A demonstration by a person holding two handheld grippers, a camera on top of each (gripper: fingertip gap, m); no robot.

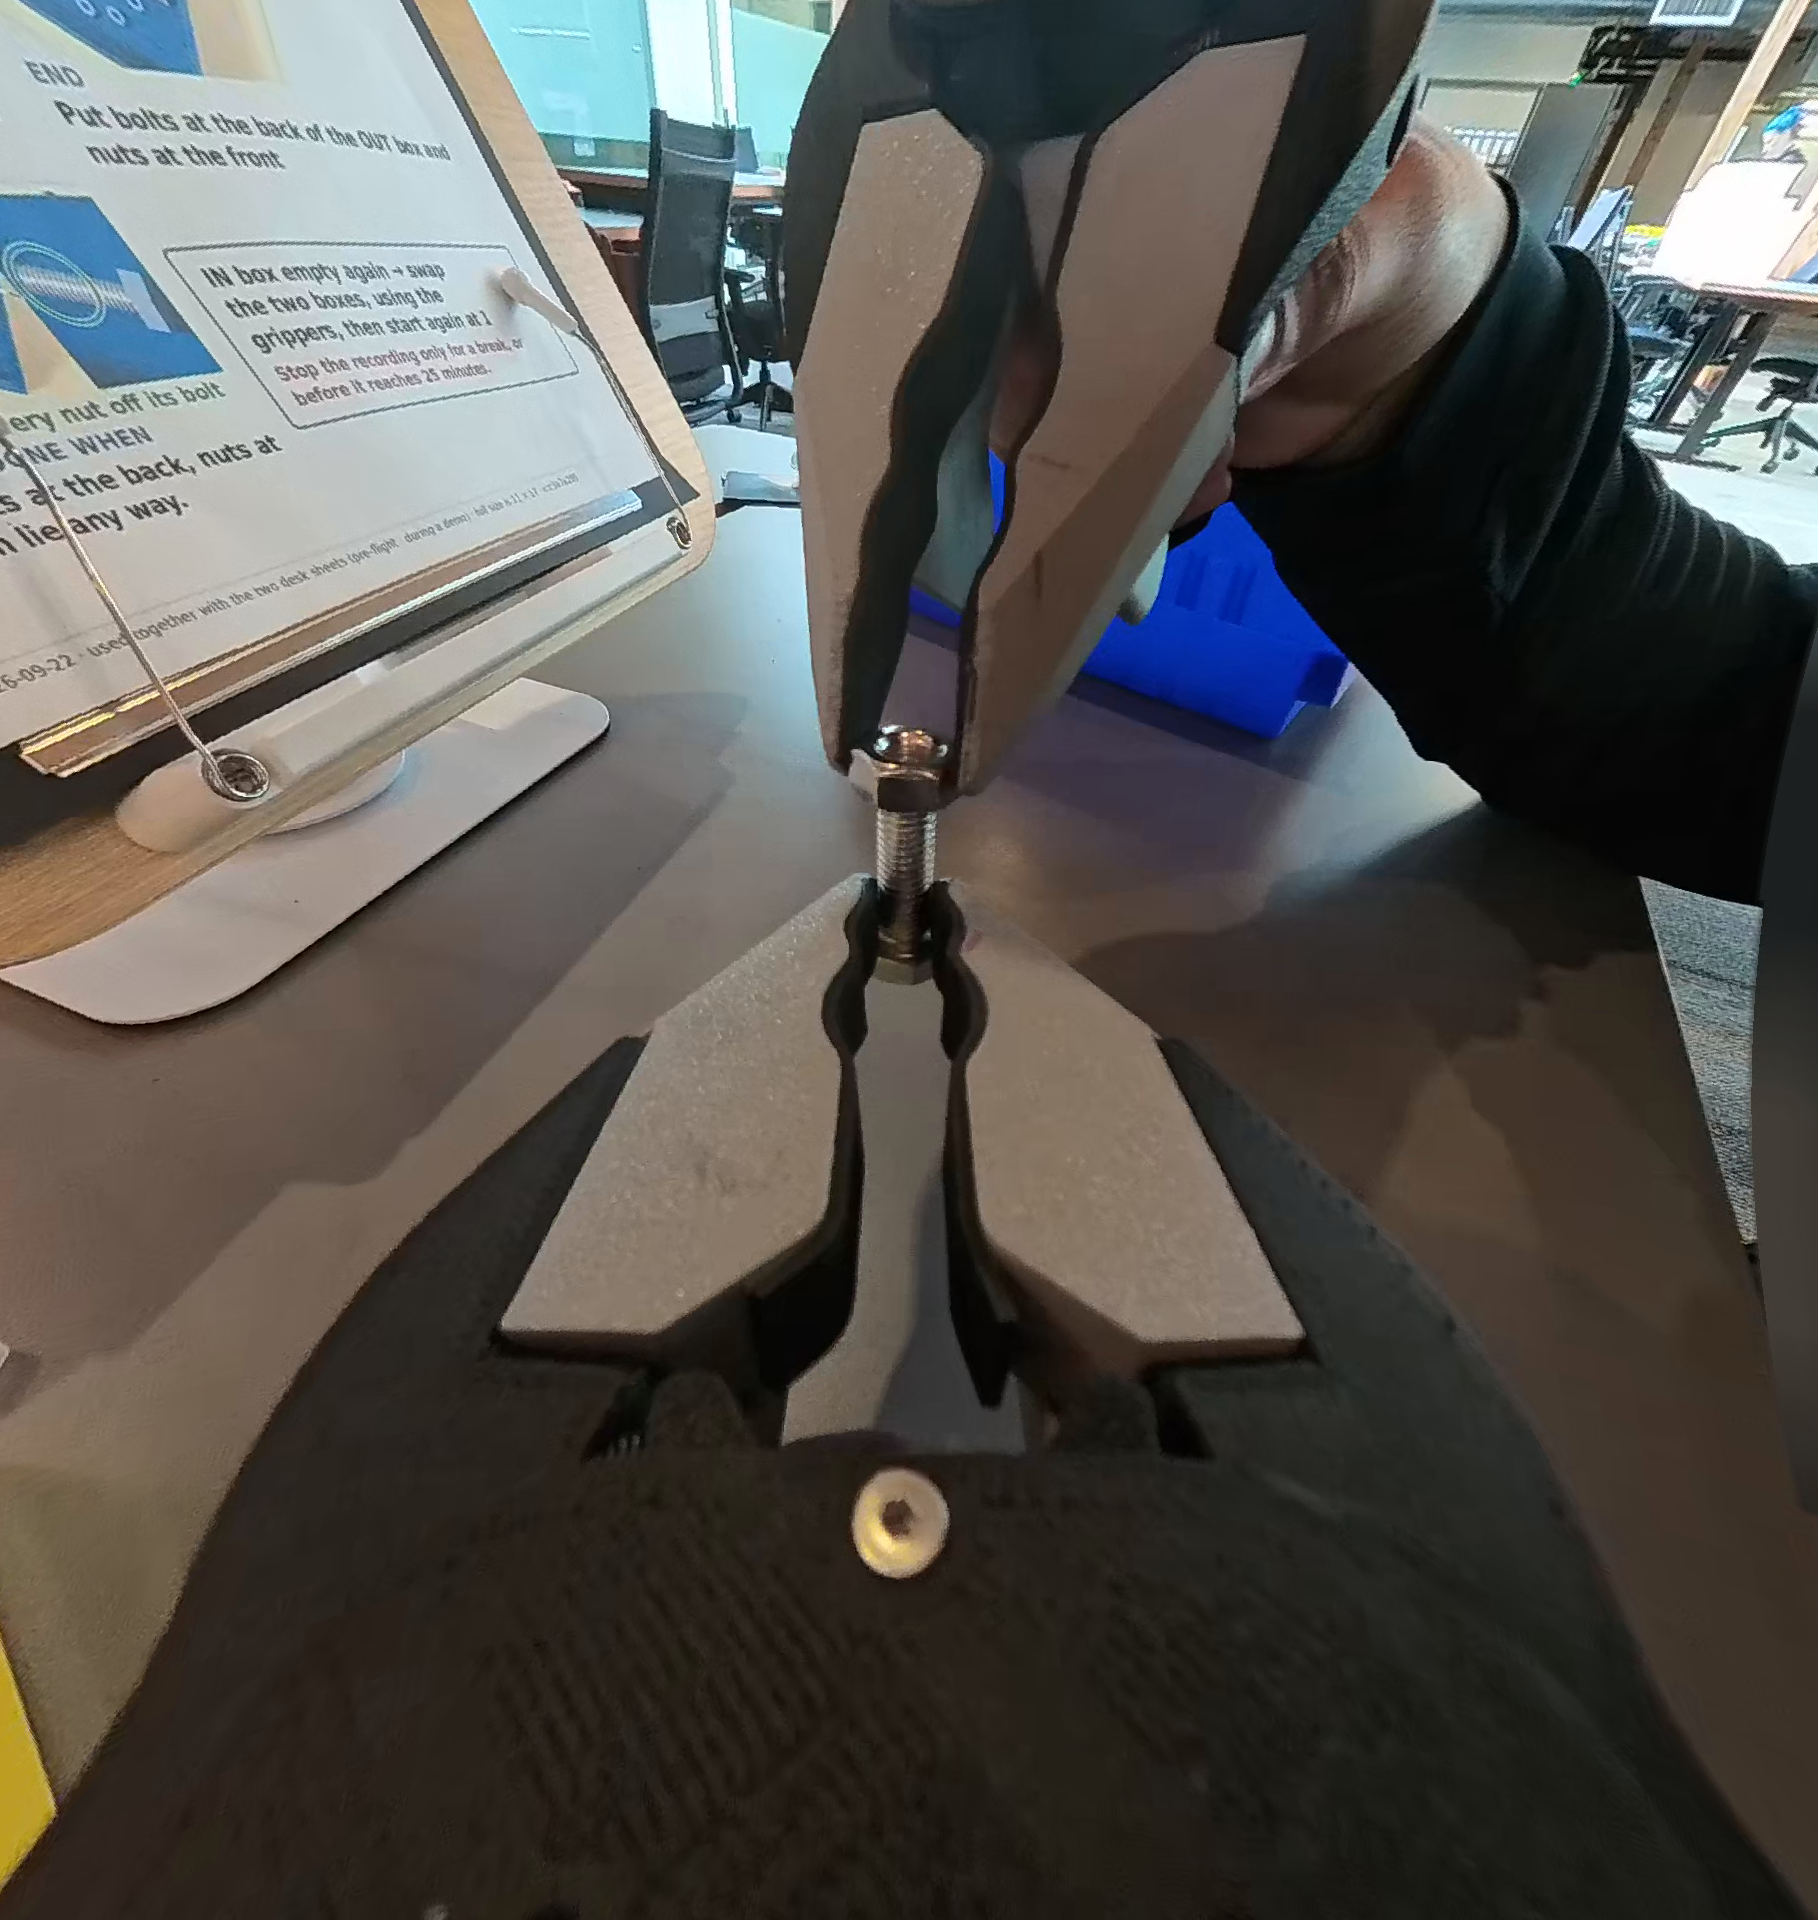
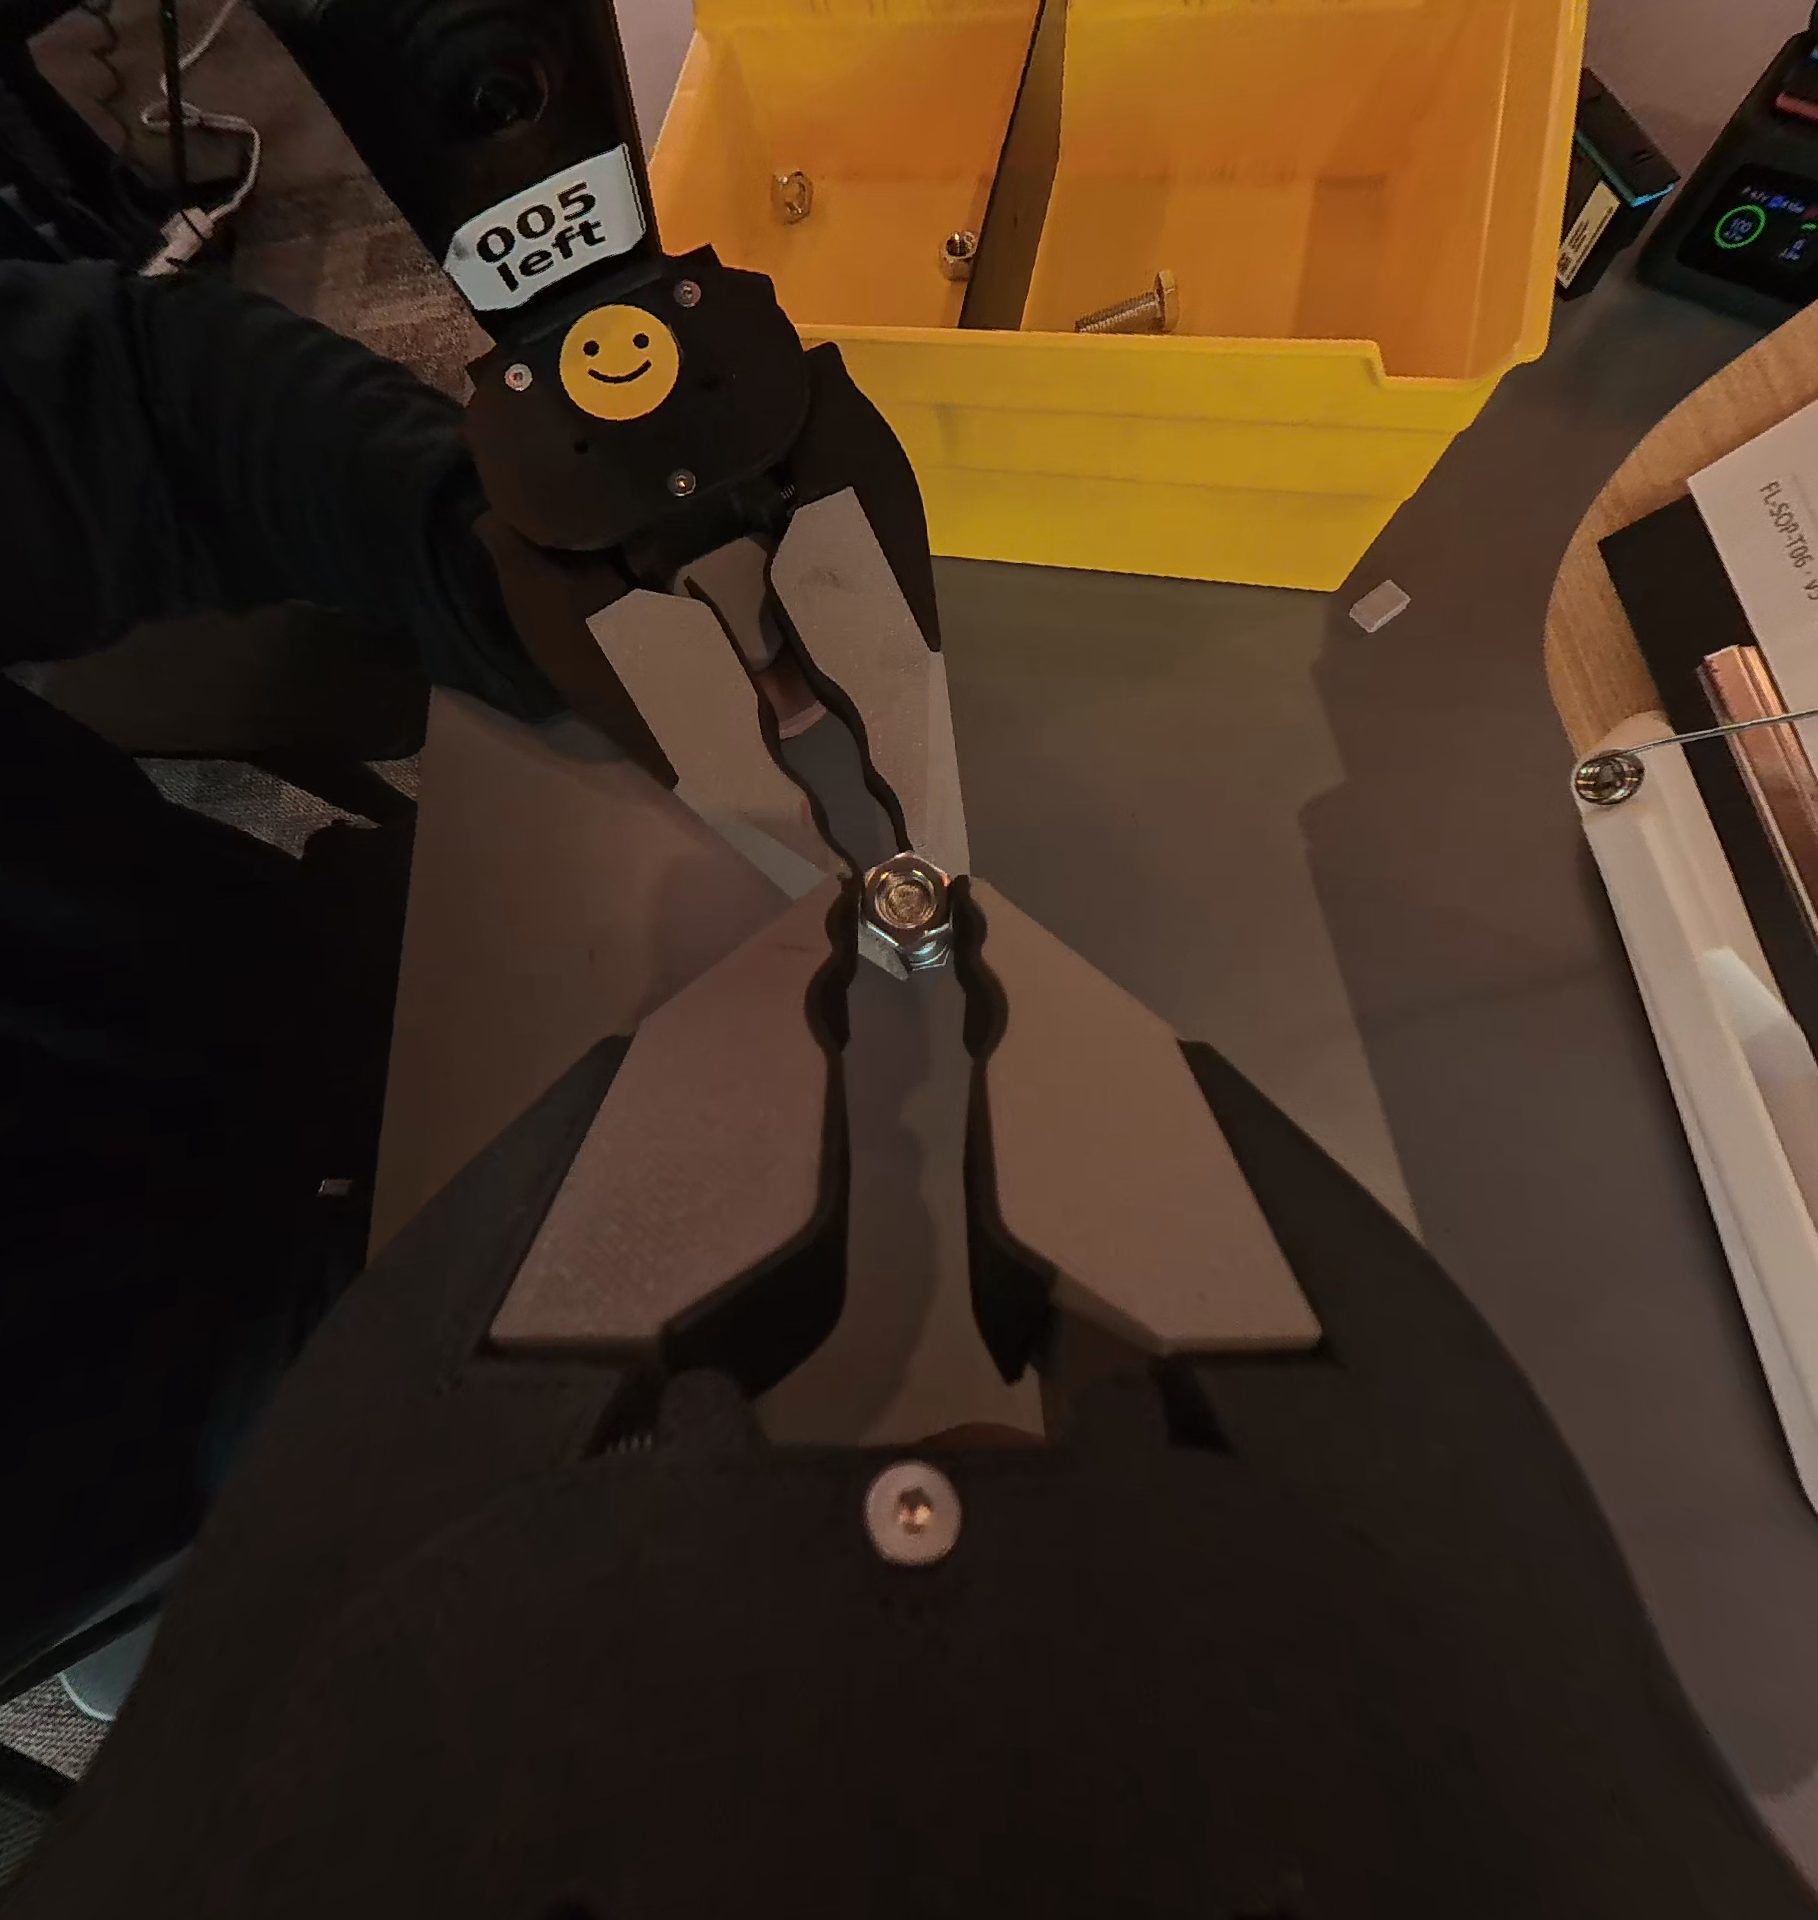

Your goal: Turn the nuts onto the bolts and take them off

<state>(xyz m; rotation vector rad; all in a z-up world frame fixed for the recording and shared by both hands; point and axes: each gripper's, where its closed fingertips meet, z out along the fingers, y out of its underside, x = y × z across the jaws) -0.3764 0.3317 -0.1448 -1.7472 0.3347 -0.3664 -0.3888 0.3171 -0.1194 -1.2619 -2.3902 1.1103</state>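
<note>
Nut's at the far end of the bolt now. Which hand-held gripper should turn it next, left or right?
Right. The right hand-held gripper is already shut on the nut at the bolt's tip, while the left hand-held gripper clamps the head end, best kept as the anchor.

The bolt is bright, shiny metal with a threaded shaft, and so is the nut. The left gripper has matt, grainy grey fingers in ribbed black plastic. The table at centre right is smooth, dull grey; the yellow bin is glossy plastic.
</note>
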